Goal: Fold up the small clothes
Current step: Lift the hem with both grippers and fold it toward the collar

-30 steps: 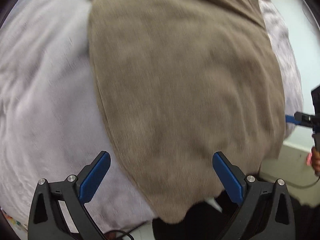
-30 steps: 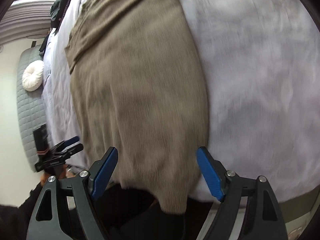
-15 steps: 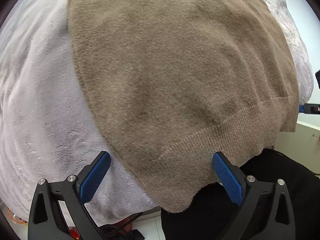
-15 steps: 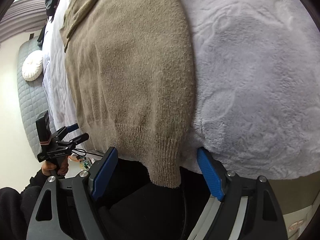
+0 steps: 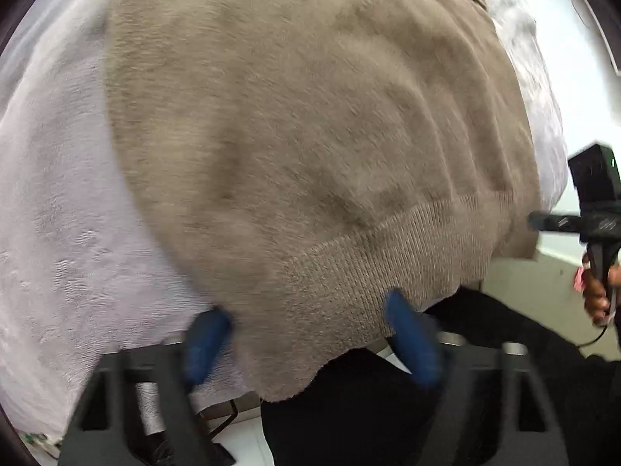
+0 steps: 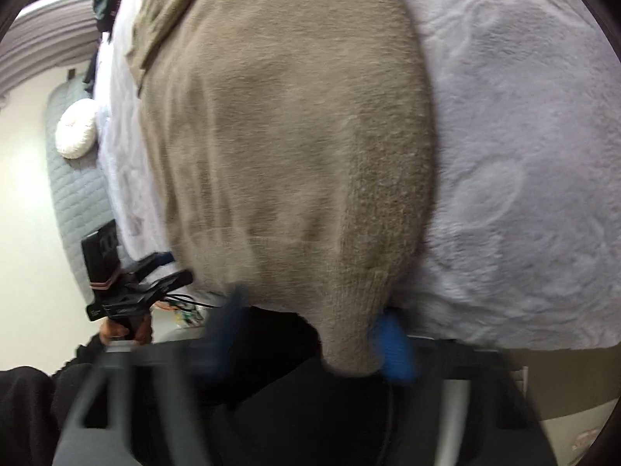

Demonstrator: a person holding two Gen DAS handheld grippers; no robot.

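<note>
Nearest you, both grippers are closing on the sweater's [image 5: 310, 136] ribbed hem; left gripper [image 5: 310, 339] has its left corner between its jaws, right gripper [image 6: 314, 334] its right corner; soft, limp knit, so pinch the thicker ribbing; beyond, it lies flat across the blanket [image 6: 524, 136].

Left wrist: close above the sweater [image 5: 310, 136] hem, looking steeply down.
Right wrist: close, angled down along the bed [image 6: 524, 155].
Shared: sweater, bed.

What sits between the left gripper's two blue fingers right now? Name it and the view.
The ribbed hem of the tan sweater hangs between the closing fingers of the left gripper, over the pale blanket. The left wrist view shows it.
</note>
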